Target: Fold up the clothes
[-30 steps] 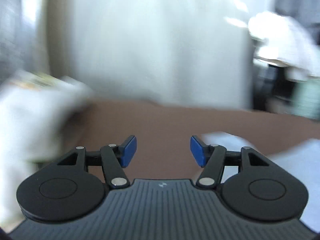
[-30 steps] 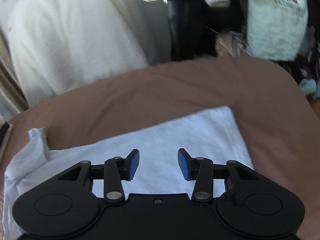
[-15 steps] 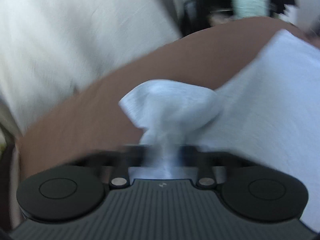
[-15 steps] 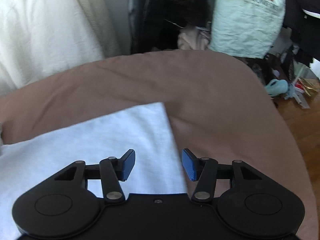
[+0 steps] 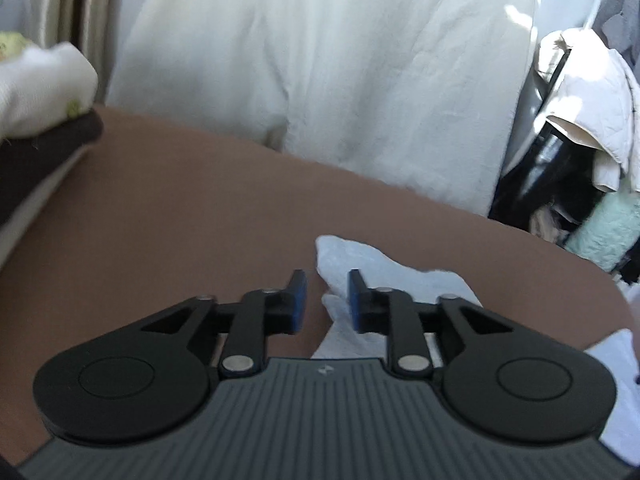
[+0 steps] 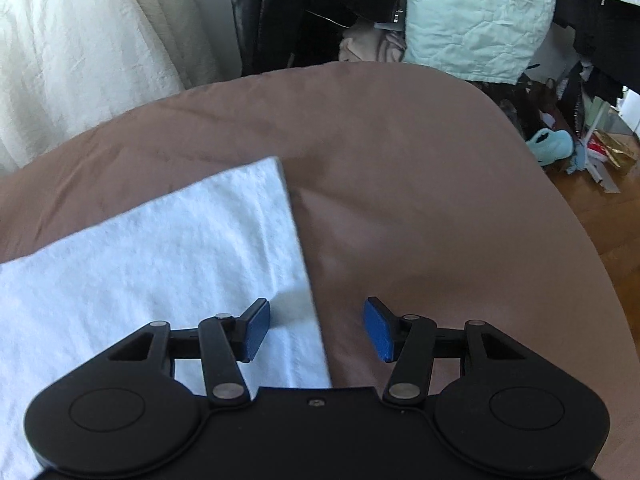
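Brown bed cover (image 6: pixel 400 152) fills most of both views, smooth, with a few soft creases toward the far edge. Cream drape (image 5: pixel 320 72) hangs behind it on the far left side. Far right there's a clutter of clothes: a mint quilted piece (image 6: pixel 476 20) with printed lettering, dark garments around it, and wood floor (image 6: pixel 600 216) past the cover's right edge. A white bundle (image 5: pixel 40 84) sits on something dark at the far left in your left view.

White garment (image 6: pixel 160 256) lies flat on the cover, near left in the right view, its straight right edge running near to far. In the left view a bunched end of it (image 5: pixel 348 256) pokes up just beyond the fingertips.

Your left gripper (image 5: pixel 327 296) has just been opening: jaws apart, cloth lying in the gap and below, pads not pressing it. Your right gripper (image 6: pixel 316 328) is spread too, having widened a bit within the last second. It straddles the garment's right edge, left pad over the white cloth, right pad over bare cover, nothing gripped.
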Action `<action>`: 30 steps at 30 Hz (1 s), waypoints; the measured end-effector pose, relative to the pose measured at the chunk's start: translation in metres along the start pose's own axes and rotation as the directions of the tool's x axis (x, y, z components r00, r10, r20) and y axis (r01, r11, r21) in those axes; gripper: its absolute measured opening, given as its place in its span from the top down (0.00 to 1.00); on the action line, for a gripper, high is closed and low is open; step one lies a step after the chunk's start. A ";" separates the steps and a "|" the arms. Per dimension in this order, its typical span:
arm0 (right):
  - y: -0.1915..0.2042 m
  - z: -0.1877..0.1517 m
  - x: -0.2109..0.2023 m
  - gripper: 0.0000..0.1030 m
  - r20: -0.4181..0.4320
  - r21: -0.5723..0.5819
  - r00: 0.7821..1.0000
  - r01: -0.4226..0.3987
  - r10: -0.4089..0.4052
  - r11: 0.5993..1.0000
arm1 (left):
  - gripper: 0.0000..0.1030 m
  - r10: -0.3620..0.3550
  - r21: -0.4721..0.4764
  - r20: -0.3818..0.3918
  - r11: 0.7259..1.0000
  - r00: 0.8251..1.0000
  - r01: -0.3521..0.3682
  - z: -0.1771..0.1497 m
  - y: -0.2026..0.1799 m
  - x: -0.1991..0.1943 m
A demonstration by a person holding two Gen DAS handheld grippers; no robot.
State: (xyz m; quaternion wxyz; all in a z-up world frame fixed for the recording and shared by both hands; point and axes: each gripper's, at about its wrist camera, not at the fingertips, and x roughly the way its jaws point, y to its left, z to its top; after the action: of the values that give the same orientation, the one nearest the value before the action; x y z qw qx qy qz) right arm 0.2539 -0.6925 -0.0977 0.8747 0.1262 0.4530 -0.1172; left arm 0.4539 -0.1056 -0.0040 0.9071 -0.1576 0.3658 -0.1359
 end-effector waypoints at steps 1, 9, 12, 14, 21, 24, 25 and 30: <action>0.002 0.003 0.001 0.44 0.005 0.006 1.000 -0.010 0.009 1.000 | 0.25 -0.052 -0.023 -0.055 0.998 0.997 0.051 0.002 0.004 0.011; 0.031 0.021 0.038 0.27 0.072 0.071 0.997 -0.021 0.016 0.997 | 0.72 -0.180 -0.175 -0.256 0.975 0.950 0.138 0.004 0.010 0.068; 0.052 0.020 0.036 0.78 0.174 -0.002 0.985 0.009 -0.009 1.000 | 0.98 -0.214 -0.014 -0.175 0.976 0.961 0.215 0.008 -0.022 0.045; 0.066 0.014 0.021 0.93 0.275 -0.063 0.961 0.013 0.004 0.998 | 0.98 -0.345 0.023 0.045 0.938 0.937 0.345 0.008 -0.031 0.002; 0.057 -0.008 -0.031 0.96 0.505 -0.031 0.858 0.121 -0.089 0.992 | 0.84 -0.135 0.248 0.239 0.966 0.962 0.074 -0.005 -0.051 -0.030; 0.051 0.002 -0.012 0.89 0.416 0.003 0.889 0.211 -0.193 0.977 | 0.63 0.237 0.371 0.211 0.878 0.948 -0.302 -0.020 -0.061 0.005; 0.049 0.004 -0.009 0.85 0.381 0.038 0.889 0.259 -0.253 0.965 | 0.63 0.269 0.376 0.179 0.870 0.946 -0.318 -0.026 -0.057 0.005; 0.036 -0.022 -0.055 0.38 0.413 0.210 0.892 0.105 -0.186 0.972 | 0.34 0.066 0.207 0.041 0.976 0.997 -0.073 -0.055 -0.027 -0.053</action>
State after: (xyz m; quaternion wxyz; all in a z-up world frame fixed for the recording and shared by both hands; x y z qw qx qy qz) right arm 0.2182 -0.6462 -0.0607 0.9263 0.1425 0.2447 -0.2485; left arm 0.3746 -0.1216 0.0020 0.9290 -0.0511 0.3393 -0.1388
